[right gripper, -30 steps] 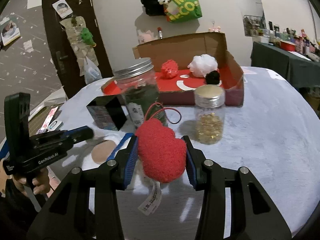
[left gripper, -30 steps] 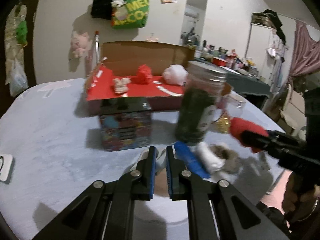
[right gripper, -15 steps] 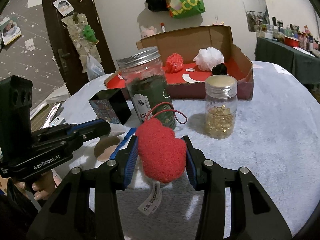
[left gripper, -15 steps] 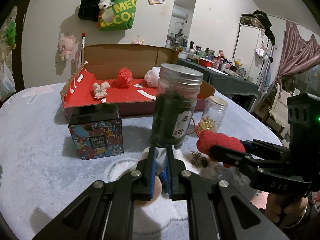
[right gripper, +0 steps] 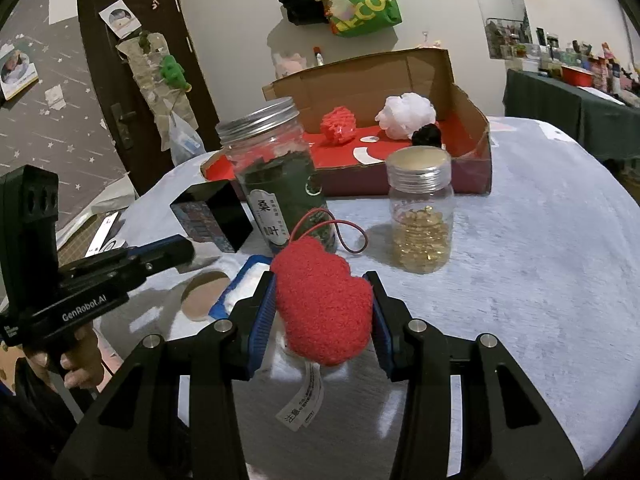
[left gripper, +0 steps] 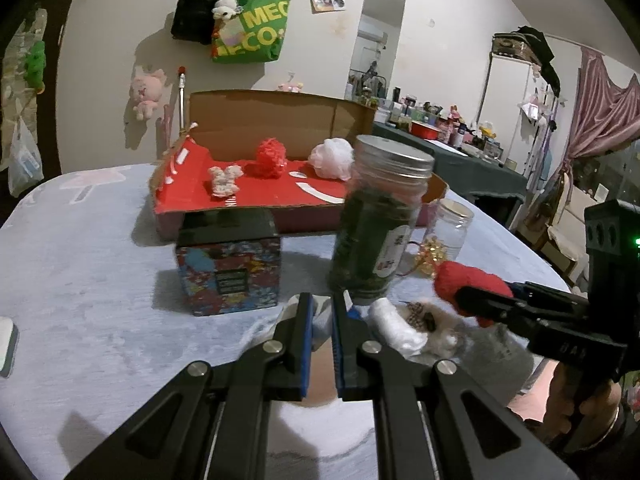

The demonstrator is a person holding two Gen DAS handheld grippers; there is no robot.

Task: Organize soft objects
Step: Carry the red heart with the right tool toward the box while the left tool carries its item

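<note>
My right tongs (right gripper: 322,312) were clamped on a red plush heart (right gripper: 322,304), pads pressing its two flanks so the fuzzy body bulged up between them; its white care label (right gripper: 302,400) hung loose below and its thin red cord (right gripper: 340,232) looped out toward 12 o'clock. I held it clear of the table (right gripper: 540,280), I judge, so it could travel over the jars rather than drag on the cloth.

My left tongs (left gripper: 320,320) were nearly closed, the blue pads a narrow slit apart, with a scrap of pale fabric showing in that slit; I cannot tell whether they truly gripped it. They sat low at the near pile, just beside a white roll (left gripper: 394,326) and a tufted brown-and-white soft bit (left gripper: 426,316) at their 2 o'clock, probably parked there to take the next piece.

Farther out at 12 o'clock from the right tongs stood the tall tea-leaf jar (right gripper: 280,176) and, toward 1 o'clock, the small jar of golden capsules (right gripper: 422,212), both upright and in the way. A patterned tin box (left gripper: 228,268) sat at 11 o'clock of the left tongs. Beyond them lay the open cardboard box (right gripper: 468,108) with its red floor, already holding a red pom (right gripper: 339,124), a white pom (right gripper: 406,114), a black one (right gripper: 427,135) and a small pale plush (left gripper: 224,180). That box looked like the heart's destination.
</note>
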